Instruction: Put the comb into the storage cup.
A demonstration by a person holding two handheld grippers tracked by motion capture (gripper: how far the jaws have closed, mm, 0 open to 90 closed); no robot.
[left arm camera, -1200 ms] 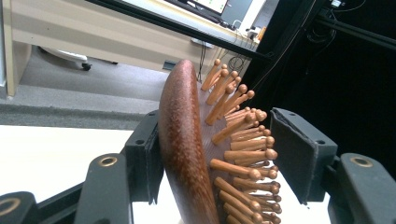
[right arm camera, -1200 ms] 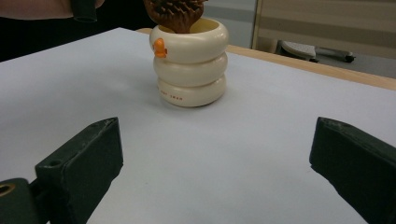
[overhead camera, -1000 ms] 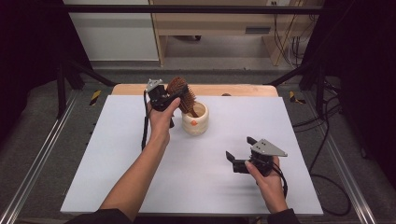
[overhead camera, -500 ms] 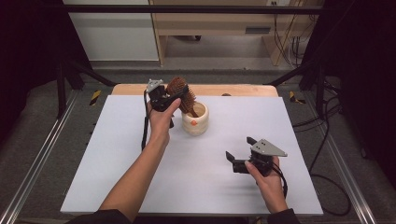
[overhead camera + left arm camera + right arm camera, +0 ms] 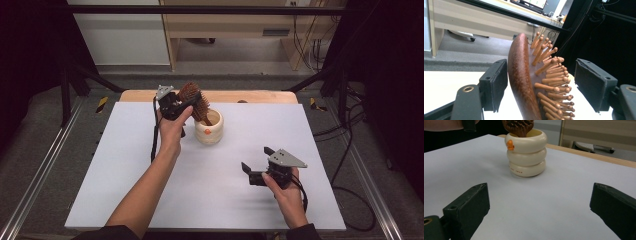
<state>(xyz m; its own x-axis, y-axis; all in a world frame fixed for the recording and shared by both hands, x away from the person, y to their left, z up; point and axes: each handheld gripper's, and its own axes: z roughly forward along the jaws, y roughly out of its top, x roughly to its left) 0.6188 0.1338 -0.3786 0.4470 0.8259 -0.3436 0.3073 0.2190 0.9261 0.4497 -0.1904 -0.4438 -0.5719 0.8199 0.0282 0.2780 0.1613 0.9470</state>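
Left gripper (image 5: pixel 186 102): raised above the far left part of the table, just left of the cup, held in the person's left hand (image 5: pixel 171 131). In the left gripper view its jaws stand apart on either side of the brush head; the left pad lies close against the smooth back, while the right pad stands clear of the bristle tips. Whether the left pad truly touches the wood cannot be told.

Hairbrush (image 5: pixel 524 82): dark reddish wood with ball-tipped wooden bristles (image 5: pixel 551 75). Its head sits between the left gripper's jaws, tilted, with its lower end down in the mouth of the cup. In the high view it leans up and to the left out of the cup.

Cup (image 5: pixel 209 128): cream, shaped like three stacked rings, with a small orange mark near the rim (image 5: pixel 509 145). It stands upright on the table, toward the far side and near the middle.

Table (image 5: pixel 110 165): white top with a wooden strip along the far edge.

Right gripper (image 5: pixel 256 170): low over the near right part of the table, well apart from the cup, held in the right hand (image 5: pixel 285 192). Its jaws are spread wide with nothing between them, pointing toward the cup.
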